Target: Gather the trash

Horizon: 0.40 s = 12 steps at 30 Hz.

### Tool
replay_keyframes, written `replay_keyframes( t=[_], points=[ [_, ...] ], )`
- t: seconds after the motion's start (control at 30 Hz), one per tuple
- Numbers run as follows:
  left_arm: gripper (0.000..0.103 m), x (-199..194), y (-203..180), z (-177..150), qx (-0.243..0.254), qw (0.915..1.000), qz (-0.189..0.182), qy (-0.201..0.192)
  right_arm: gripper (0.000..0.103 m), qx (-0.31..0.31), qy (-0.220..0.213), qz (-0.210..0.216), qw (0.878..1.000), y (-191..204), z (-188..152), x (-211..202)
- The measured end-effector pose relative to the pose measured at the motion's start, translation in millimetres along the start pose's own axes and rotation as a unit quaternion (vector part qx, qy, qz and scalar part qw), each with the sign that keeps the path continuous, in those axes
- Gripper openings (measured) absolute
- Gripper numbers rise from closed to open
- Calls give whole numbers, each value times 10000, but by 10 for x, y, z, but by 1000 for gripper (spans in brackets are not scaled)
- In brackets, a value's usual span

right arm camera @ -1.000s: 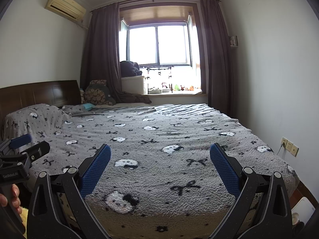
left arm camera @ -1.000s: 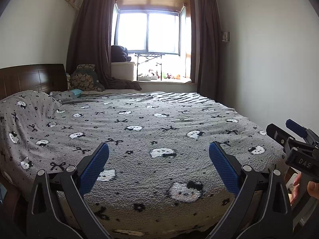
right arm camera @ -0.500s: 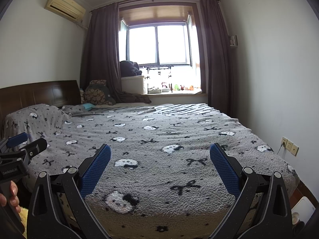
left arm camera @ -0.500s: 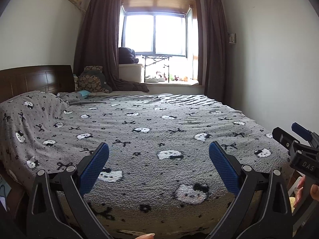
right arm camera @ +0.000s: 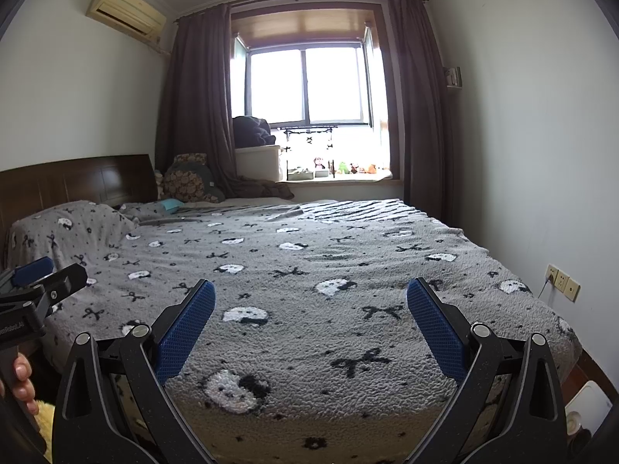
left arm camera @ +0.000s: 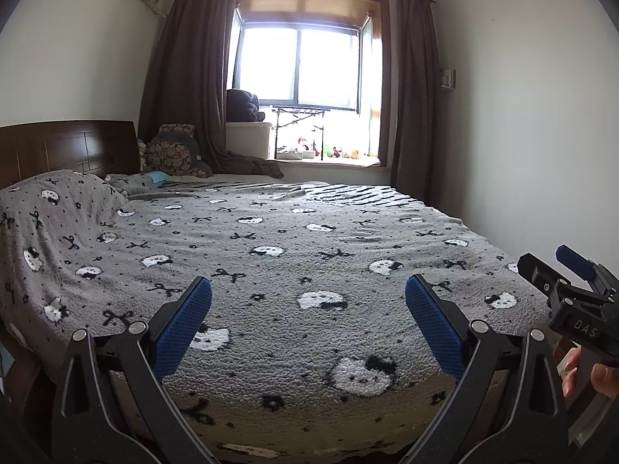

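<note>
search step: both tongs, left (left arm camera: 308,321) and right (right arm camera: 310,323), wide and empty over the bed (left arm camera: 294,232) (no trash visible); next, locate some.

You hold left gripper (left arm camera: 308,321) and right gripper (right arm camera: 310,323) level, side by side, both jaws spread wide, nothing between them.

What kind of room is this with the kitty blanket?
It looks like a bedroom in a home. A big bed under a gray cat-print blanket fills most of it, with a wooden headboard at one end, a curtained window beyond, and an air conditioner high on the wall.
</note>
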<state>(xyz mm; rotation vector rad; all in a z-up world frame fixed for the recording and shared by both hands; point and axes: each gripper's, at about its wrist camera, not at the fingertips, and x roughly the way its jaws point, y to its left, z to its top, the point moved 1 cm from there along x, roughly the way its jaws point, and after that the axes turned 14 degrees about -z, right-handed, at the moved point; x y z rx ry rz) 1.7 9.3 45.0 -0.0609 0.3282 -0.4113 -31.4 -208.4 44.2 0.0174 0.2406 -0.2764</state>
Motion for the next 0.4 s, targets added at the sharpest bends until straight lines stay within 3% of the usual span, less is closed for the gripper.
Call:
replay_keyframes(
  t=[0.4],
  points=[
    [95,-9,27,15,-70,9999,71,28,100,4,1,1,10000,2,-1,-2]
  ],
)
